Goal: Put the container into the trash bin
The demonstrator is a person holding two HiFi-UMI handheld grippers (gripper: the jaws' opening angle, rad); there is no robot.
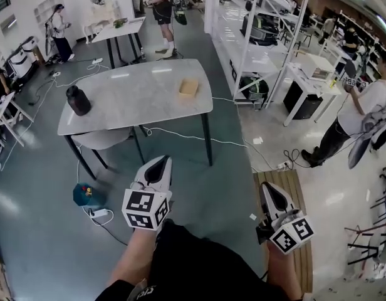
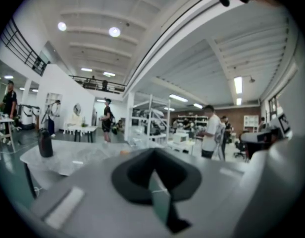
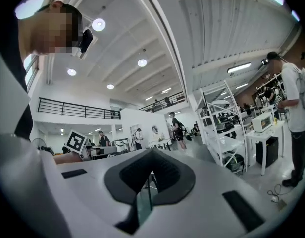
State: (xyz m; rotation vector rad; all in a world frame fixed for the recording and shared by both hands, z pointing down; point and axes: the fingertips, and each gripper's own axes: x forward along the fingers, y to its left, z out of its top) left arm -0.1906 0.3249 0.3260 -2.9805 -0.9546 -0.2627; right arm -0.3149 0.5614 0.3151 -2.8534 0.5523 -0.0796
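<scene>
Black-white markers [image 1: 143,207] (left tongs [image 1: 160,160], right tongs [image 1: 267,187])

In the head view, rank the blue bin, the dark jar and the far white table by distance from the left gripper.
1. blue bin, on the floor just left of the left gripper.
2. dark jar, on the grey table's left end.
3. white table, at the far back of the room.

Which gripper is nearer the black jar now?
Left. The left gripper is short of the table, the black jar ahead to its left; the right gripper is farther right.
</scene>
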